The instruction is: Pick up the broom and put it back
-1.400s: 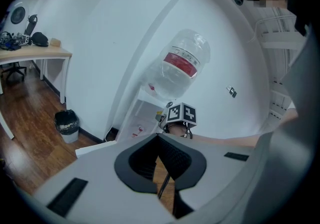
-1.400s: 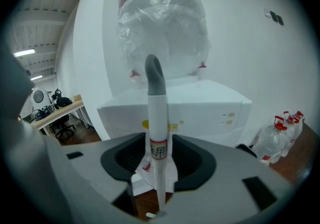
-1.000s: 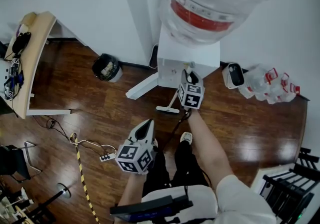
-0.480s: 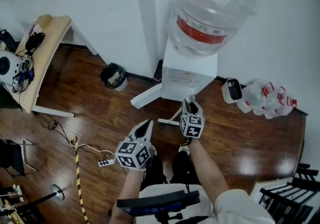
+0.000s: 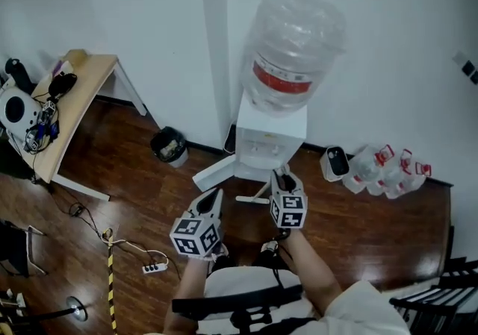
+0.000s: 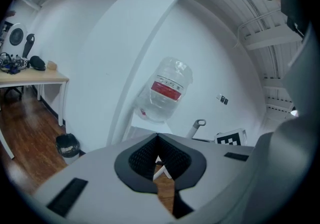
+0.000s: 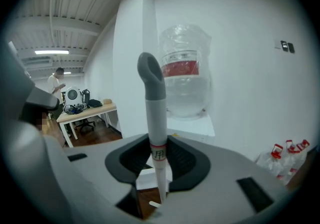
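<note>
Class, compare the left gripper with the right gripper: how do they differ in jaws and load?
The right gripper is shut on the broom handle; the left gripper holds nothing. The left gripper's jaws meet at the tips; the right gripper's stand apart around the broom handle. Both carry a marker cube and point toward the water dispenser.
</note>
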Motion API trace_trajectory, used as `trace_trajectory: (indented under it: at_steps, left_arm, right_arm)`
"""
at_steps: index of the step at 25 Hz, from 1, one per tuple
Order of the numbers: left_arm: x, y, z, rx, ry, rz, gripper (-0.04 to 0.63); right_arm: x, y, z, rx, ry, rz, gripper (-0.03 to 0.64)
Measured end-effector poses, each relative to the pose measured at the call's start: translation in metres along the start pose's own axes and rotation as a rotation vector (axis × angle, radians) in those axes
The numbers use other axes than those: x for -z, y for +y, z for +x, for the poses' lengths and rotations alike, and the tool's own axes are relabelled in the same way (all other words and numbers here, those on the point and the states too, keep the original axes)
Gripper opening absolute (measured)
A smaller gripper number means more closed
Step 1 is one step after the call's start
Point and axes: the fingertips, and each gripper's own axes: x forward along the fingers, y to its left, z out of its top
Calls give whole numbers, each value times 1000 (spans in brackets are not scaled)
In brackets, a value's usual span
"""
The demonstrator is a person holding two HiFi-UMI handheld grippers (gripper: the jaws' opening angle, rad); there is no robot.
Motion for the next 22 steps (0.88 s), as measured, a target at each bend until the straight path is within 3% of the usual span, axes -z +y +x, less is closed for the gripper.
trace_trajectory:
  at_steps: [11, 22]
  left_arm:
    - [-71, -40, -2, 41, -76, 172, -6]
    - [-73, -57, 11, 63, -84, 173, -6]
  right_arm:
    - [-142, 3, -79, -91, -136, -93, 123]
    - [-135, -15, -95, -40, -131, -20, 123]
